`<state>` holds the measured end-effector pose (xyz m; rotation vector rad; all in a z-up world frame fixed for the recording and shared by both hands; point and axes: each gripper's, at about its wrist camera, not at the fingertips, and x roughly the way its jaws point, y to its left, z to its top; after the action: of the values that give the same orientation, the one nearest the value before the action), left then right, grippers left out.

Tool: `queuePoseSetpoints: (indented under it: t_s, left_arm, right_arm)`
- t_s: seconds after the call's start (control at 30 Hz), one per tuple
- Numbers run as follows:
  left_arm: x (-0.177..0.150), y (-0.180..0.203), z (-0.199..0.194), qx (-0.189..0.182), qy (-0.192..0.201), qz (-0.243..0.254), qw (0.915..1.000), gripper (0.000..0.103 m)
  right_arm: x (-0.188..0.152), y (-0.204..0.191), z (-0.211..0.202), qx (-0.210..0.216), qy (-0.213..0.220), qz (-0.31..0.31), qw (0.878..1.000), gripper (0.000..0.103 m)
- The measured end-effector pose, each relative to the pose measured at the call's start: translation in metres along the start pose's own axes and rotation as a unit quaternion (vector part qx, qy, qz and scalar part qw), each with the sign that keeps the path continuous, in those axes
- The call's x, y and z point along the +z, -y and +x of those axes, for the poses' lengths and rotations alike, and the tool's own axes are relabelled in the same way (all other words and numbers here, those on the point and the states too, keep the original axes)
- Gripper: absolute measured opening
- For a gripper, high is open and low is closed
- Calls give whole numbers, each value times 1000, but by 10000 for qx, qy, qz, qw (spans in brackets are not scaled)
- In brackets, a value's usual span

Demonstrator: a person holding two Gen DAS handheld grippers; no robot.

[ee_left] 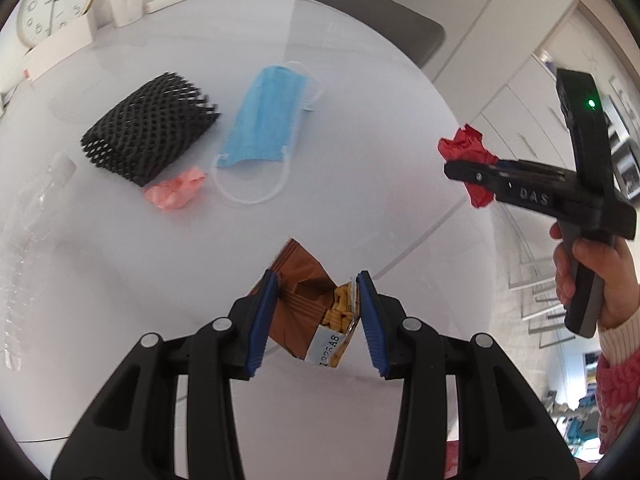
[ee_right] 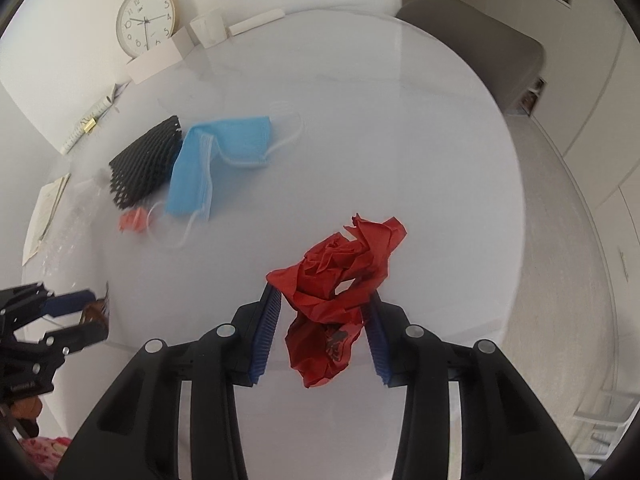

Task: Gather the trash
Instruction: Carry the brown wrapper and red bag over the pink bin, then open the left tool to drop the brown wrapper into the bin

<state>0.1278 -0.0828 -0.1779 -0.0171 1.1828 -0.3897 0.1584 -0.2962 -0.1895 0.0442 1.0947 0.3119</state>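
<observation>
Both tools are clenched on trash. By the left tool point(ee_left: 316, 312) a brown snack wrapper point(ee_left: 310, 304) is gripped between the blue pads, held above the near part of the white bench point(ee_left: 360, 120). By the right tool point(ee_right: 322, 330) a crumpled red paper point(ee_right: 340, 280) is pinched, raised over the bench's right side. Farther back on the bench are seen a black foam net point(ee_left: 150, 130), a blue face mask point(ee_left: 266, 120) just beside it, and a pink paper wad point(ee_left: 176, 192) touching the net's near corner. A clear plastic bottle point(ee_left: 32, 224) is laid at the left edge. Open surface is left between the tools and these items. A clock point(ee_right: 146, 20) is propped at the far edge.
</observation>
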Motion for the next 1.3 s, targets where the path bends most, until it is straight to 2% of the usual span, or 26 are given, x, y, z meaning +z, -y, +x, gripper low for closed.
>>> queuePoseSetpoints:
  t_s: [0.17, 0.3, 0.53, 0.7, 0.87, 1.17, 1.2, 1.3]
  left_arm:
    - [-18, 50, -1, -294, -186, 595, 9976, 40]
    - [-34, 95, 1, -561, -315, 1157, 9912, 40]
    - [-66, 182, 11, -1109, -613, 2148, 9684, 40]
    - [-86, 225, 22, -1318, -869, 2602, 9526, 40]
    - [-106, 250, 24, -1322, -982, 2899, 9428, 40]
    - [-117, 266, 35, -1228, -1142, 3080, 9365, 40]
    - [-118, 267, 35, -1219, -1161, 3096, 9359, 41]
    - [-118, 271, 36, -1170, -1138, 3110, 9363, 54]
  right_arm:
    - [-67, 21, -45, -119, 36, 600, 9981, 41]
    - [-120, 35, -68, -309, -13, 1037, 9941, 41]
    - [-206, 60, -103, -606, -47, 1969, 9785, 41]
    - [-245, 67, -125, -808, 18, 2381, 9679, 41]
    - [-268, 74, -138, -927, 108, 2679, 9589, 41]
    - [-288, 79, -149, -964, 195, 2877, 9527, 42]
    - [-289, 79, -149, -969, 206, 2881, 9525, 42]
    - [-292, 80, -151, -962, 218, 2877, 9526, 42]
